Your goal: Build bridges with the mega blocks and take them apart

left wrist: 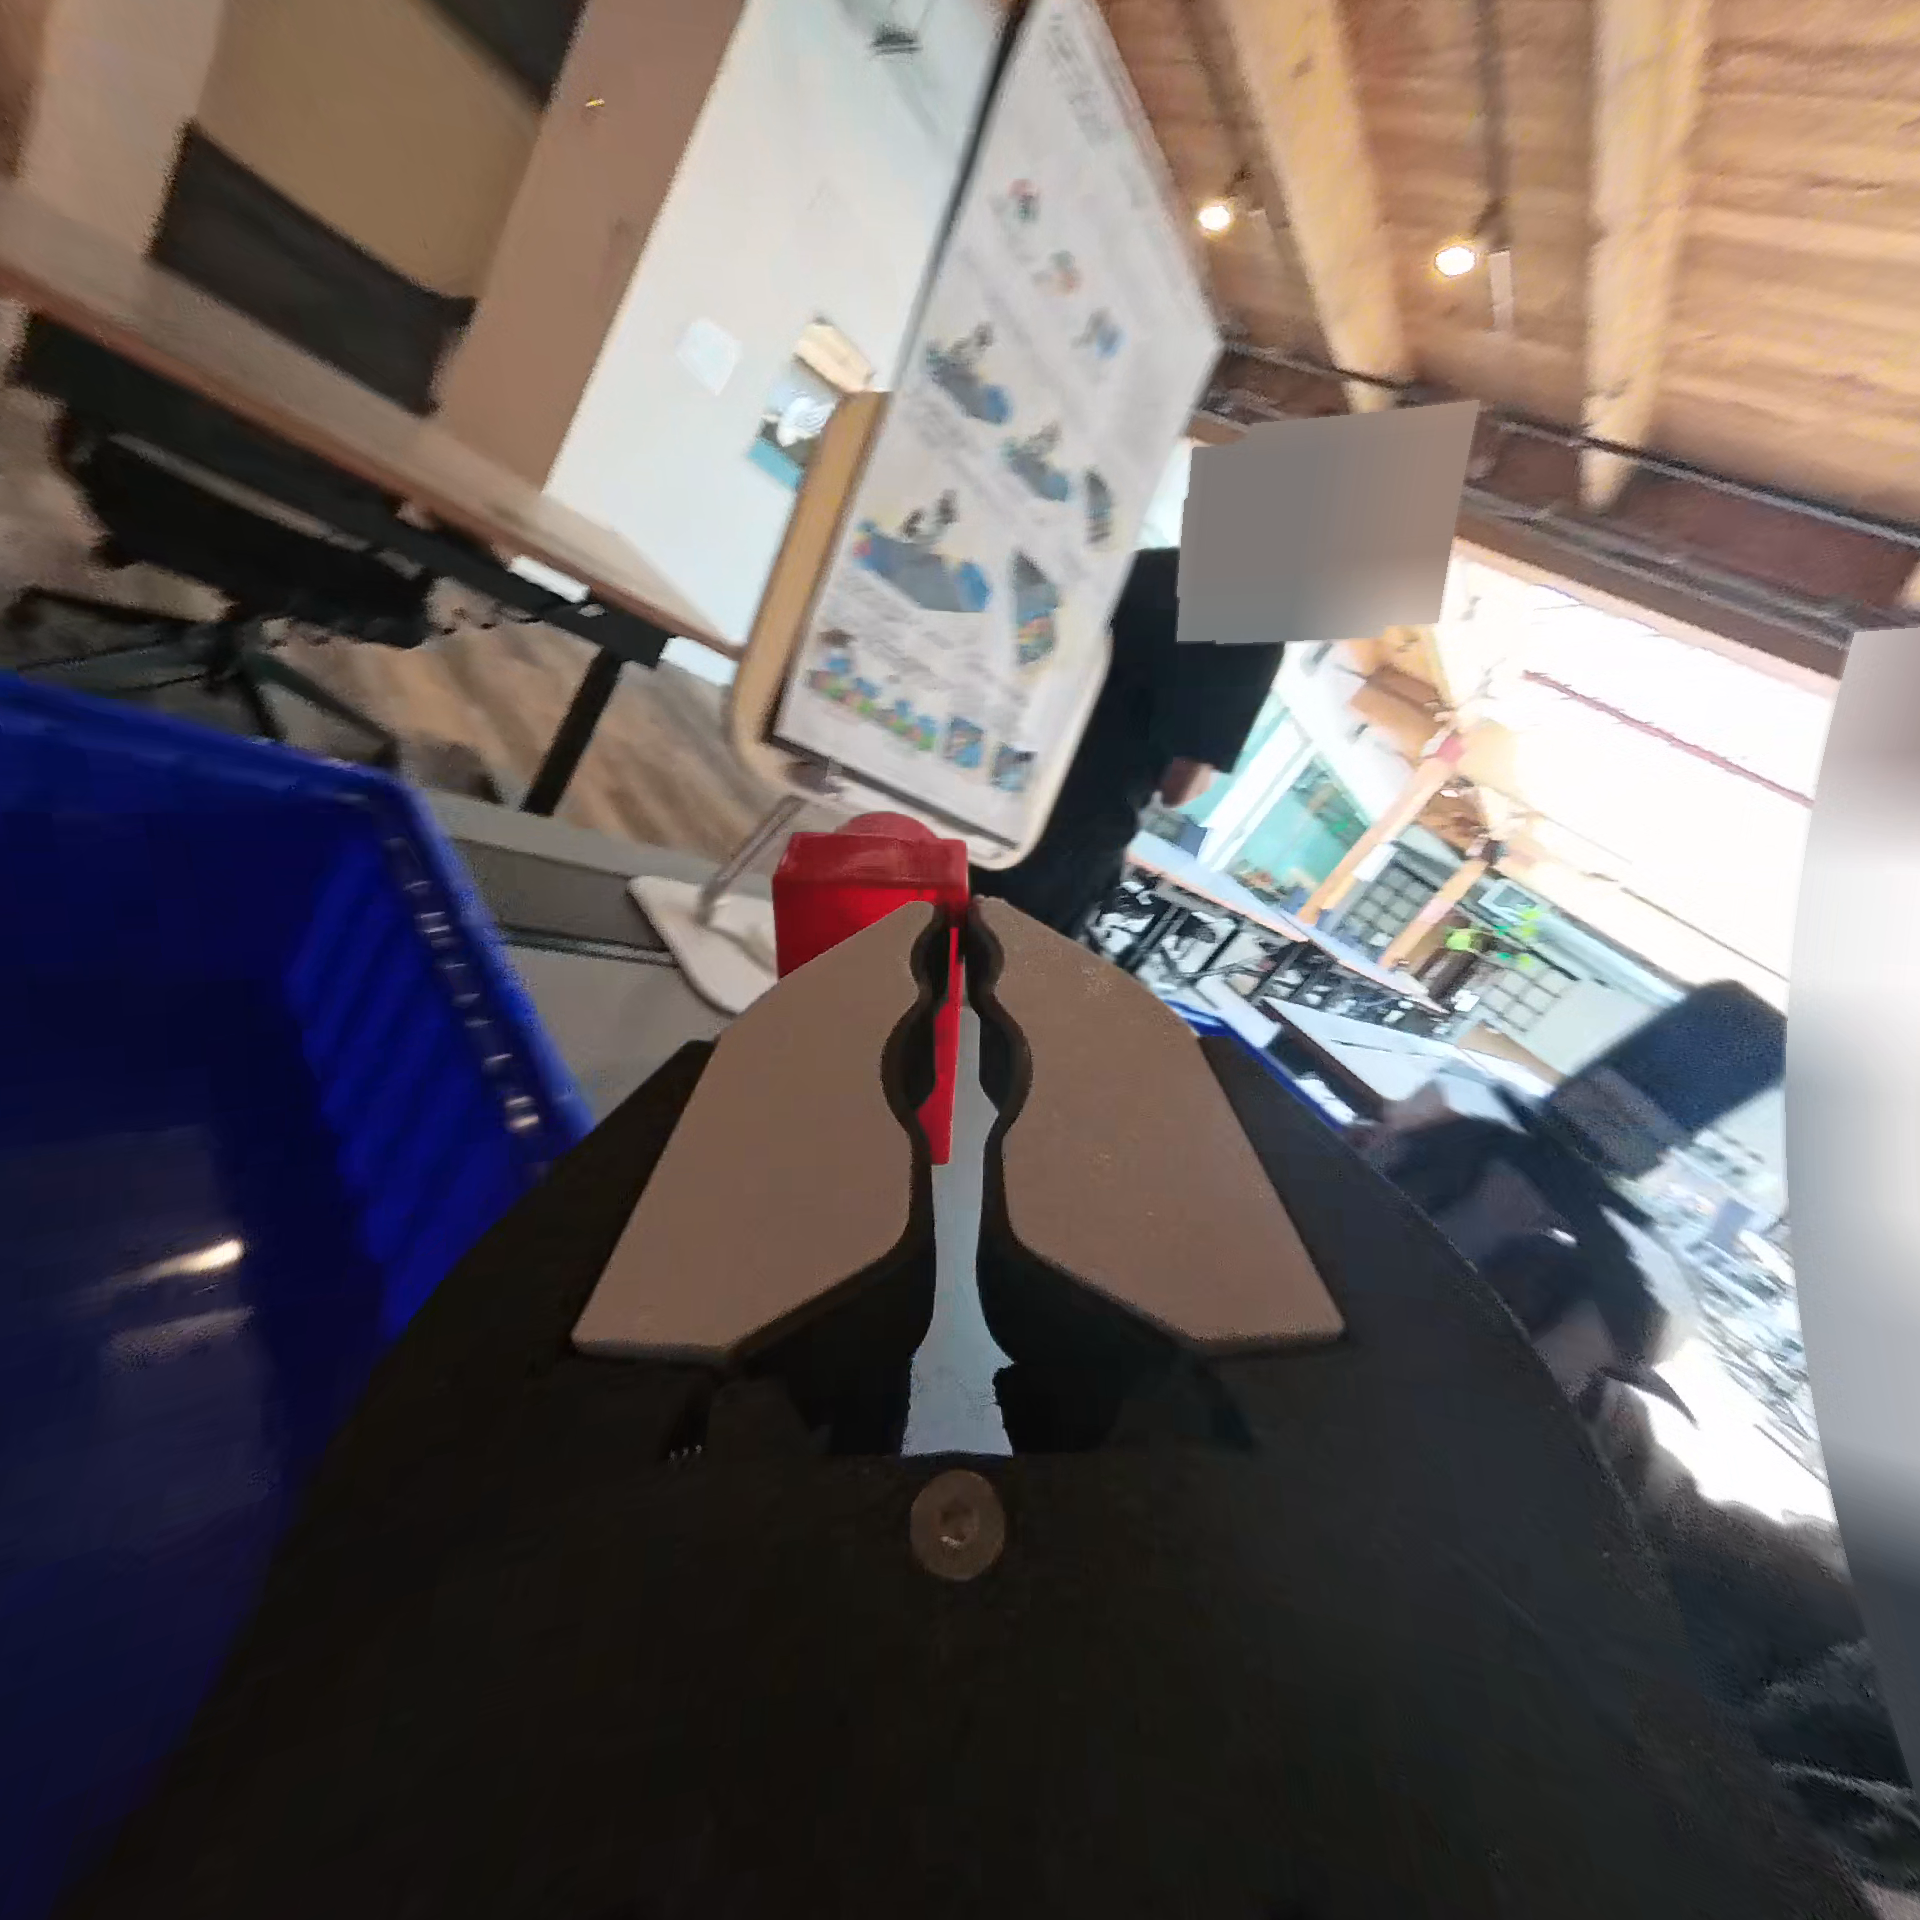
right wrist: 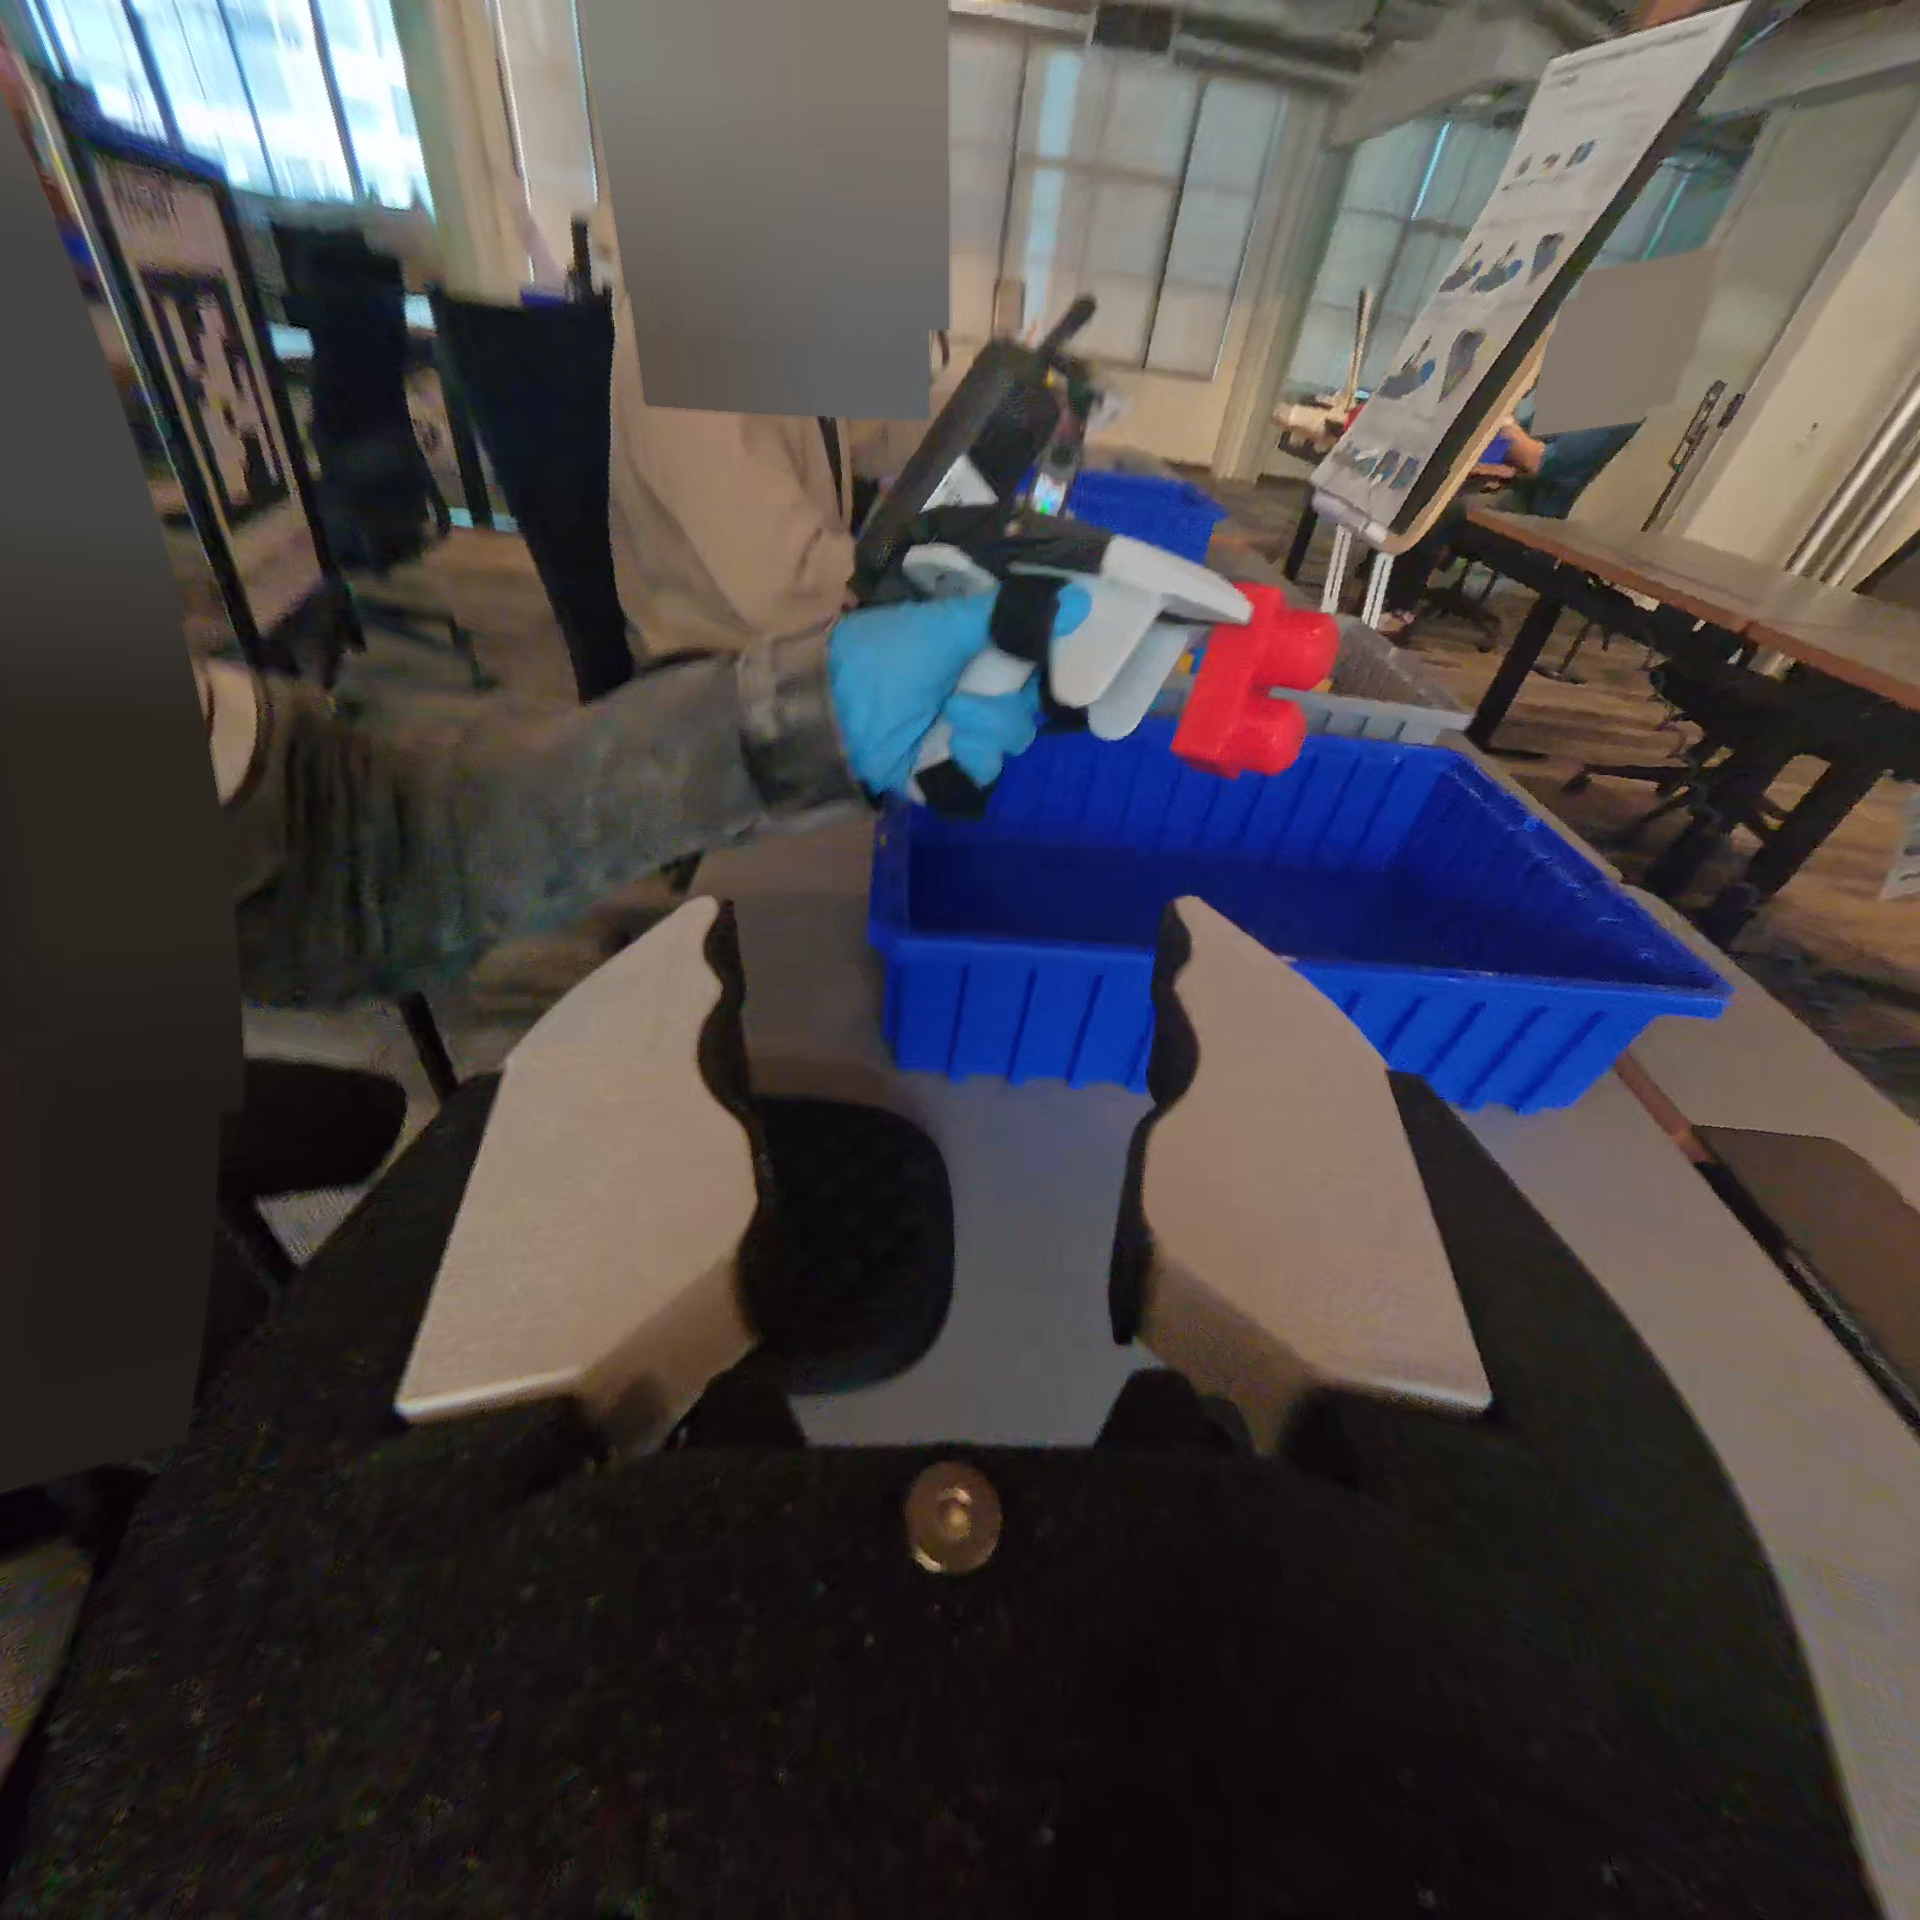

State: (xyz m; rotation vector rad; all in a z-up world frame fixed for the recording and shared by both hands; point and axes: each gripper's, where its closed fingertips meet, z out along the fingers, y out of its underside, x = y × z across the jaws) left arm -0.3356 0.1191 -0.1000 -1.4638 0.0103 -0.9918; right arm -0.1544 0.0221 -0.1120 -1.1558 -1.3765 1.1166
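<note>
1 red block [right wrist: 1247, 681], 2 blue bins [right wrist: 1299, 935], 2 tongs [right wrist: 951, 1039].

tongs [right wrist: 945, 1132]: grey wavy-edged fingers | black body, silver screw | blue glove [right wrist: 914, 696], grey sleeve

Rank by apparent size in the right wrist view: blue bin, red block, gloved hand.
Largest to smallest, as seen:
1. blue bin
2. gloved hand
3. red block, clamped in the left tongs

Hand and block look close in size; the order of those two is unsure.
</note>
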